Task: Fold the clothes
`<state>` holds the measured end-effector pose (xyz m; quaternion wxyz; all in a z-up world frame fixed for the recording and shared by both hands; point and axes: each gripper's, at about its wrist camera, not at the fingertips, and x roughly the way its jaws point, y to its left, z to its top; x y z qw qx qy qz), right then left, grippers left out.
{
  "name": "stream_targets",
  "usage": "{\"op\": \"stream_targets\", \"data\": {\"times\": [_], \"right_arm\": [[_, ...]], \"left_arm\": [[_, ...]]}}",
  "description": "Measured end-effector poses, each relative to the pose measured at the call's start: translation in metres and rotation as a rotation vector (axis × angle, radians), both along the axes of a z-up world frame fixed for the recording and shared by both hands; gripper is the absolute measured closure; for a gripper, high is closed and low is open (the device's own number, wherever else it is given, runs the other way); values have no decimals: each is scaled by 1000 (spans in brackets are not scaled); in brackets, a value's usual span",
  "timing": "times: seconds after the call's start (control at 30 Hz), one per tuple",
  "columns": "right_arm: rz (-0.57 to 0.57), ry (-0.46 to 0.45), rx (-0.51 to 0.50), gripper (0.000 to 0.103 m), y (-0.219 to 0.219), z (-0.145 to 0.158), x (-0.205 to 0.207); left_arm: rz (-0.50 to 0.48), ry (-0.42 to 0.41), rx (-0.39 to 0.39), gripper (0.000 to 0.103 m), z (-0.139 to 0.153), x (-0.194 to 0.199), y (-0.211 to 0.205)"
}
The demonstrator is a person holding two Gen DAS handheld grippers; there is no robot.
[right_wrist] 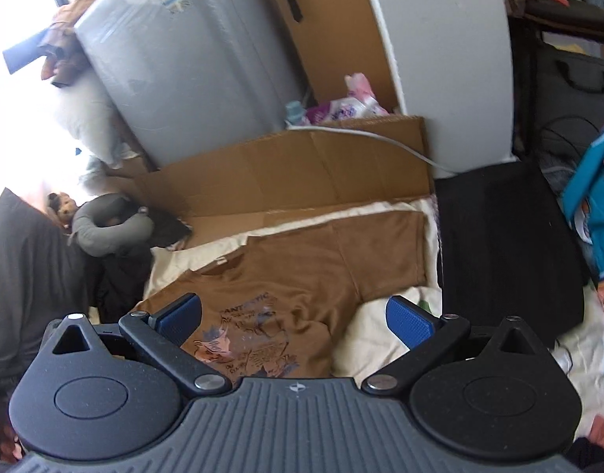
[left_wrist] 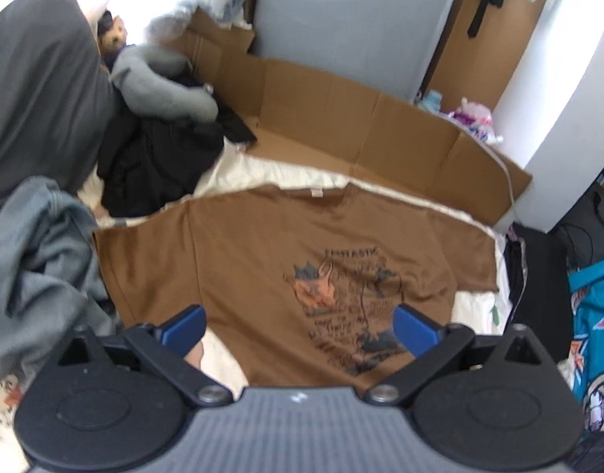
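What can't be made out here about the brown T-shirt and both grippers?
- Brown T-shirt hem: both views, hidden behind each gripper's body.
- Chest print wording: blurred and too small, both views.
- Left gripper and right gripper: jaws open, height above the cloth unclear.

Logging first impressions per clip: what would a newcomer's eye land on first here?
The brown printed T-shirt spread flat on the cream bedding, front and centre in both views. Behind it a flattened cardboard sheet leans by a grey wrapped panel; dark clothes pile at the left. Both grippers' blue jaws stand wide open, holding nothing.
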<state>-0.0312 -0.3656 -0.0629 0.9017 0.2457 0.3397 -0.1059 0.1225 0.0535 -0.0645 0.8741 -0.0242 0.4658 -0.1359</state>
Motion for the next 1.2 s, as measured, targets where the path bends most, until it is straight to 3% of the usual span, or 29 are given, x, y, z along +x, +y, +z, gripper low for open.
{"op": "stream_targets", "data": {"times": [0.23,0.5,0.67,0.87,0.93,1.0,1.2], "right_arm": [[-62,94,-19,1,3,-25,2],[-90,148,-33,1,-12,-70,-15],[-105,180,37,4,-23,-106,-31],[-83,198,80,9,-24,-146,-32],[-69,201,91,12,-21,-160,-33],[-49,217,103,20,-18,-176,-33],[19,267,94,20,-7,-209,-35]], "left_arm": [[-55,66,-9,1,-29,-7,3],[-38,137,22,1,-63,-22,-1],[-11,179,40,1,-89,-33,-8],[17,225,50,4,-120,-47,-17],[25,260,44,10,-133,-49,-18],[38,295,38,12,-147,-50,-17],[77,344,33,12,-171,-54,-18]]}}
